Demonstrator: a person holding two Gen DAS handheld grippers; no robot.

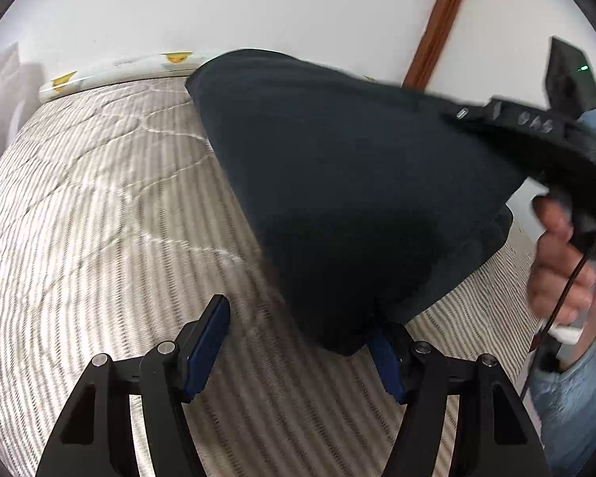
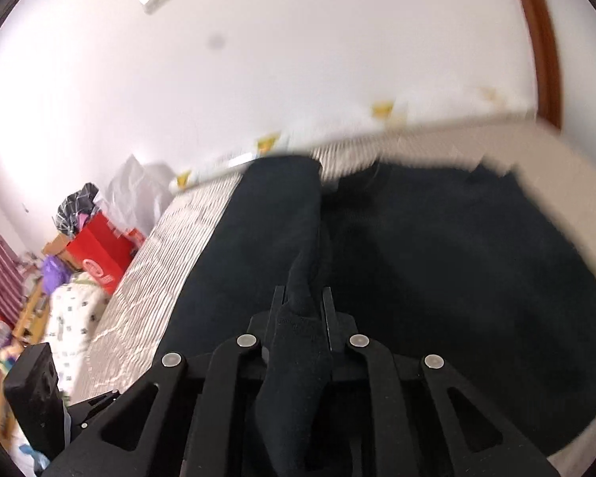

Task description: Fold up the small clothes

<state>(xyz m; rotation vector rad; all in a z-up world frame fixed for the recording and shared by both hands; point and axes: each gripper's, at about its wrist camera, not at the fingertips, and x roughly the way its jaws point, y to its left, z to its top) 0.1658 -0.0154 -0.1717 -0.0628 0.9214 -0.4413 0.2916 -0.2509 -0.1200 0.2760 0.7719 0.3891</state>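
Observation:
A dark navy garment point(image 1: 357, 190) hangs lifted above the striped bed point(image 1: 99, 218). In the left wrist view my left gripper point(image 1: 298, 346) is open, its blue pads wide apart; the garment's lower corner drapes over the right pad point(image 1: 385, 361). My right gripper shows at upper right point(image 1: 508, 119), held by a hand, gripping the garment's top edge. In the right wrist view my right gripper point(image 2: 304, 310) is shut on a bunched fold of the garment point(image 2: 302, 278), and the rest of the cloth point(image 2: 457, 278) spreads over the bed below.
The striped quilt point(image 2: 159, 258) covers the bed against a white wall. A white pillow with yellow prints point(image 1: 119, 73) lies at the far edge. A red box point(image 2: 99, 254), bags and clutter stand left of the bed. A brown door frame point(image 1: 441, 20) rises at right.

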